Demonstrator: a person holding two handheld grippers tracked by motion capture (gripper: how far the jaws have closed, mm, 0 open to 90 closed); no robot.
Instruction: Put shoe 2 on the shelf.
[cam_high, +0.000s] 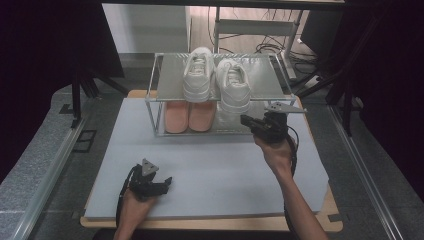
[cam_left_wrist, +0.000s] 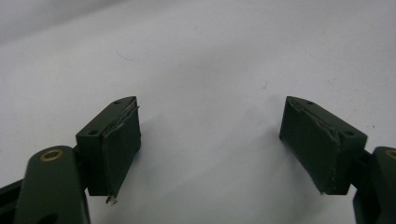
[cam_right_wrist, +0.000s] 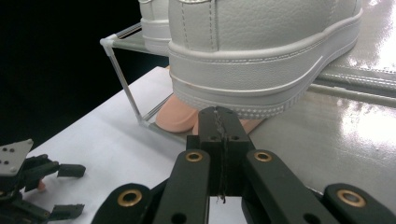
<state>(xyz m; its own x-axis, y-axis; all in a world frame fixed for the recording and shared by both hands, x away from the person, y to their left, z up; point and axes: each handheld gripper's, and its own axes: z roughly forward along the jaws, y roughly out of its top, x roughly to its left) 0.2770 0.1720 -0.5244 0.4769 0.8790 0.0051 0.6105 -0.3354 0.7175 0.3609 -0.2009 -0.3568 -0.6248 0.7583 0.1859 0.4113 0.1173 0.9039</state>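
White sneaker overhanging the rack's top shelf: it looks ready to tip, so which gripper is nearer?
Right. The right gripper sits just below the white sneaker; the left gripper rests far off.

light: dim, dark surroundings | glare: shelf (cam_right_wrist: 359, 116) (bright sheen, right gripper view) | focus: soft, slightly blurred

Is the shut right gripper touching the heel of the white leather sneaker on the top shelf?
Cannot tell: in the right gripper view the right gripper overlaps the white sneaker.

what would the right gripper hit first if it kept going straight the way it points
Most likely the heel of the right white shoe on the rack's top shelf. The shut right gripper points at its sole edge, just short of it, though the gap is hard to judge.
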